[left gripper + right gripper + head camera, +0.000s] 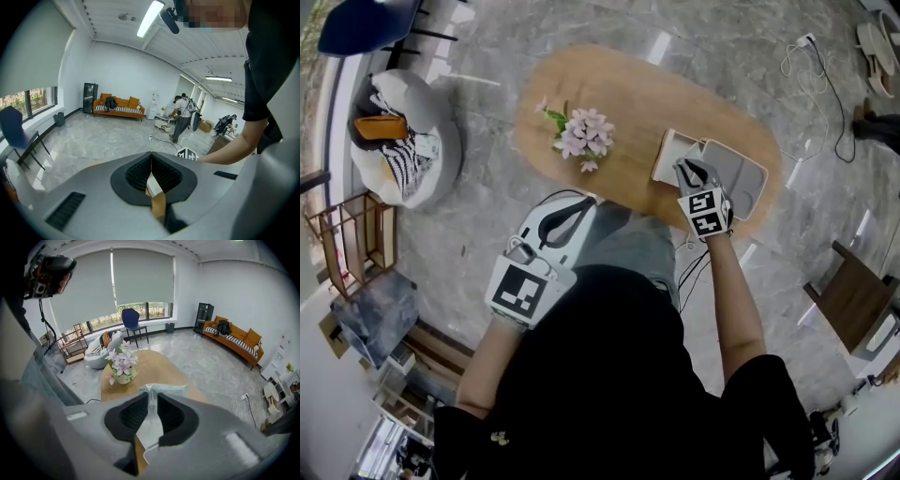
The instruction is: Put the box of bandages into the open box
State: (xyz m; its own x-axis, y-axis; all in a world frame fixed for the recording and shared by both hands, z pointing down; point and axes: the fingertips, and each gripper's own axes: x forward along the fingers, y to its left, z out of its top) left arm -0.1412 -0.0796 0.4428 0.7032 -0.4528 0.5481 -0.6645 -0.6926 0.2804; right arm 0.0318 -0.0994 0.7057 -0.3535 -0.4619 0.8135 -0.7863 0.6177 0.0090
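Observation:
The open box (757,178), a grey tray with a white lid standing up at its left side, sits at the right end of the oval wooden table (619,84). My right gripper (689,171) hovers over the box's near left part. In the right gripper view its jaws (151,397) are shut on a thin, pale green-white box of bandages (165,390), whose top edge sticks out past the pads. My left gripper (578,208) is held close to my body at the table's near edge. Its jaws (151,161) are shut with nothing in them and point out into the room.
A vase of pink flowers (581,136) stands mid-table, left of the open box. On the floor are a white beanbag with striped cloth (403,141), a wooden rack (352,244), a wooden chair (853,300) and cables (816,75). People stand far off (180,117).

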